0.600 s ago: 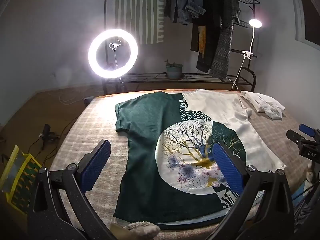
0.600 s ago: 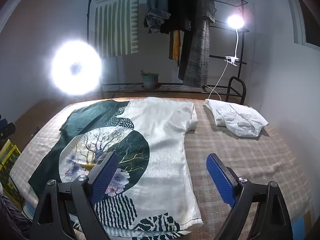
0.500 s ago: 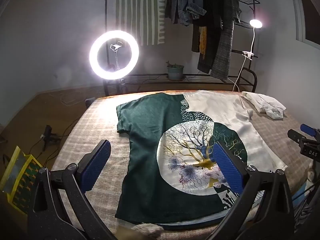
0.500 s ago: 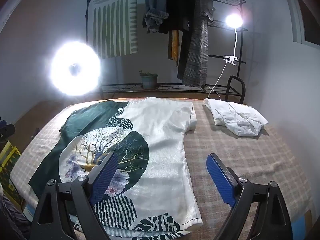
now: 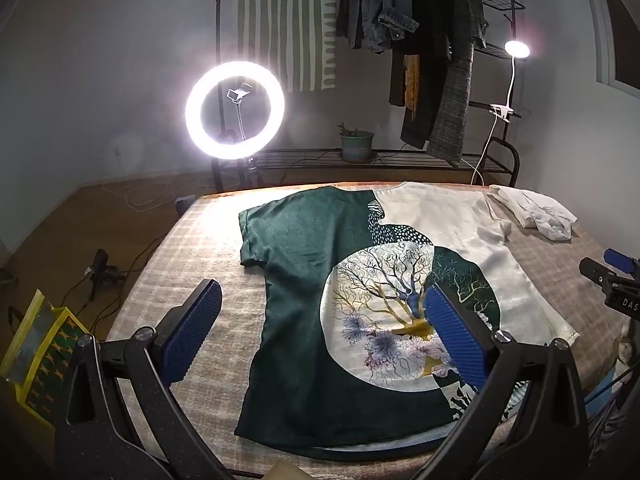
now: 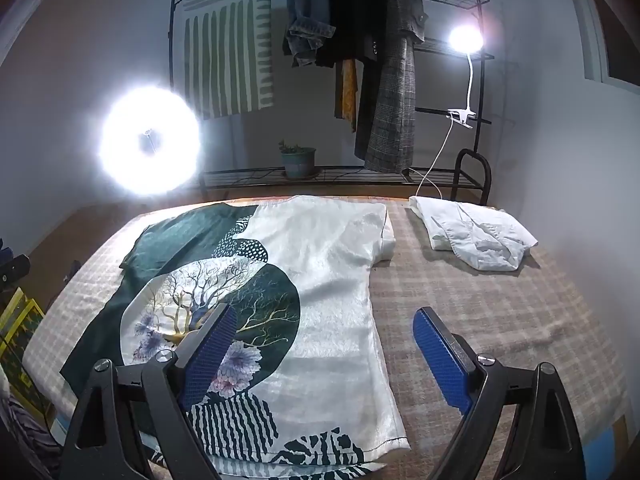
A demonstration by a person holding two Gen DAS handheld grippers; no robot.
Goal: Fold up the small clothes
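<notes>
A short-sleeved shirt (image 5: pixel 320 280), dark green on the left and white on the right with a tree-and-flower print, lies flat on the checked table; it also shows in the right wrist view (image 6: pixel 328 280). My left gripper (image 5: pixel 320 332) is open and empty, hovering above the shirt's lower left part. My right gripper (image 6: pixel 320 356) is open and empty above the shirt's lower right edge. The right gripper's tip (image 5: pixel 616 272) shows at the right edge of the left wrist view.
A folded white garment (image 6: pixel 476 236) lies at the table's far right corner, also in the left wrist view (image 5: pixel 536 212). A ring light (image 5: pixel 235 109), a clothes rack (image 5: pixel 432 40) and a clip lamp (image 5: pixel 517 49) stand behind the table. A yellow box (image 5: pixel 36 356) sits on the floor at left.
Both grippers have drifted slightly back and up; the shirt sits a little lower in view. Both stay open and nothing on the table moved.
</notes>
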